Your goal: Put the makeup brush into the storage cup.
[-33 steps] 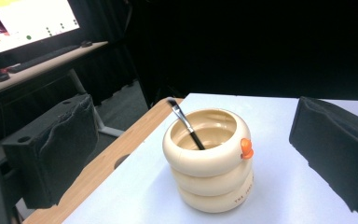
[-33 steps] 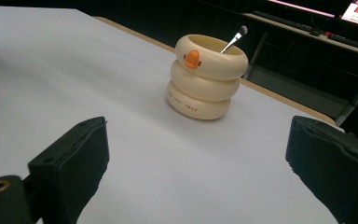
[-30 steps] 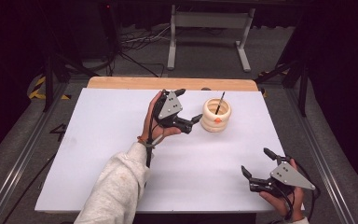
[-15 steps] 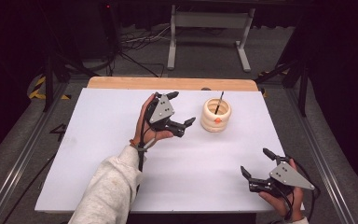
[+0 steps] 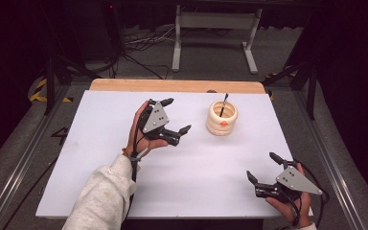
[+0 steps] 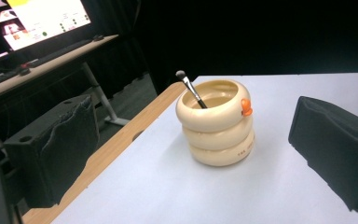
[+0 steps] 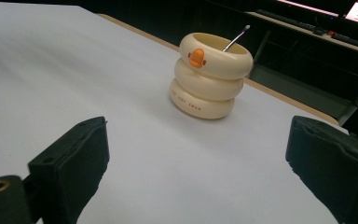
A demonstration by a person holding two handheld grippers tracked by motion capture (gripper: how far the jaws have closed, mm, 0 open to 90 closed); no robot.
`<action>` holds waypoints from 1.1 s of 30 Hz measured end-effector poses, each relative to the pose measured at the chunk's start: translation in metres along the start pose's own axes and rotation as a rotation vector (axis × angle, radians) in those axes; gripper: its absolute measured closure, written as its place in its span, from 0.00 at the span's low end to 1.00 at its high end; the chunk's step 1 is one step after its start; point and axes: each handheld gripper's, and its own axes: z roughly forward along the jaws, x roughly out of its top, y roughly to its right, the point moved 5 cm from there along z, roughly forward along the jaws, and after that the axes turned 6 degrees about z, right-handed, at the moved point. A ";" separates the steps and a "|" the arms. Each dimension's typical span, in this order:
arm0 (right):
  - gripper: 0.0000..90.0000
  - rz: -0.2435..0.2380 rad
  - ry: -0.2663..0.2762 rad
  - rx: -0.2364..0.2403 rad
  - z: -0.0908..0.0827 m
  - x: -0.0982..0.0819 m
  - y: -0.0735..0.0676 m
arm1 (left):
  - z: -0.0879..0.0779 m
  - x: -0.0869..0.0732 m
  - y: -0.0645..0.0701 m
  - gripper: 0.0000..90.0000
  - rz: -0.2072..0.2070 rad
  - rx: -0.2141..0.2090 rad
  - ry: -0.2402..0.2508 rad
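A cream cup (image 5: 222,118) shaped like three stacked rings, with an orange beak, stands at the table's far middle-right. A thin black brush (image 5: 224,103) leans inside it. The cup (image 6: 216,122) and brush (image 6: 191,88) sit centred in the left gripper view. In the right gripper view the cup (image 7: 211,82) stands farther off, its beak facing the camera. My left gripper (image 5: 176,116) hovers open just left of the cup, nothing between its jaws. Open and empty, my right gripper (image 5: 263,167) rests near the front right corner.
The white table top (image 5: 96,143) has a wooden strip (image 5: 124,85) along its far edge. Beyond it stand a metal stand (image 5: 215,28) and floor cables. A desk with a lit monitor (image 6: 42,18) shows in the left gripper view.
My left gripper has drawn back leftward from the cup, leaving a gap. The right gripper has stayed put.
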 end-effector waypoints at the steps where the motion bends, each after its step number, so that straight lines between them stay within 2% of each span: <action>1: 0.07 0.000 0.000 0.000 0.000 0.000 0.000 | -0.003 -0.002 0.000 0.03 -0.006 -0.001 0.001; 7: 0.07 -0.002 -0.003 0.001 0.000 0.000 -0.001 | -0.009 -0.005 0.000 0.02 -0.005 0.001 -0.016; 11: 0.07 0.001 -0.003 0.001 0.000 -0.001 0.000 | -0.015 -0.007 0.001 0.03 0.015 0.011 -0.018; 21: 0.07 -0.001 -0.004 0.003 0.001 -0.001 -0.002 | -0.031 -0.014 0.005 0.03 0.026 0.008 -0.037; 25: 0.07 -0.002 -0.005 0.002 0.001 -0.001 -0.002 | -0.036 -0.014 0.006 0.03 0.038 0.023 -0.035; 33: 0.07 -0.006 -0.005 0.005 0.001 0.000 -0.003 | -0.047 -0.019 0.010 0.03 0.033 0.023 -0.033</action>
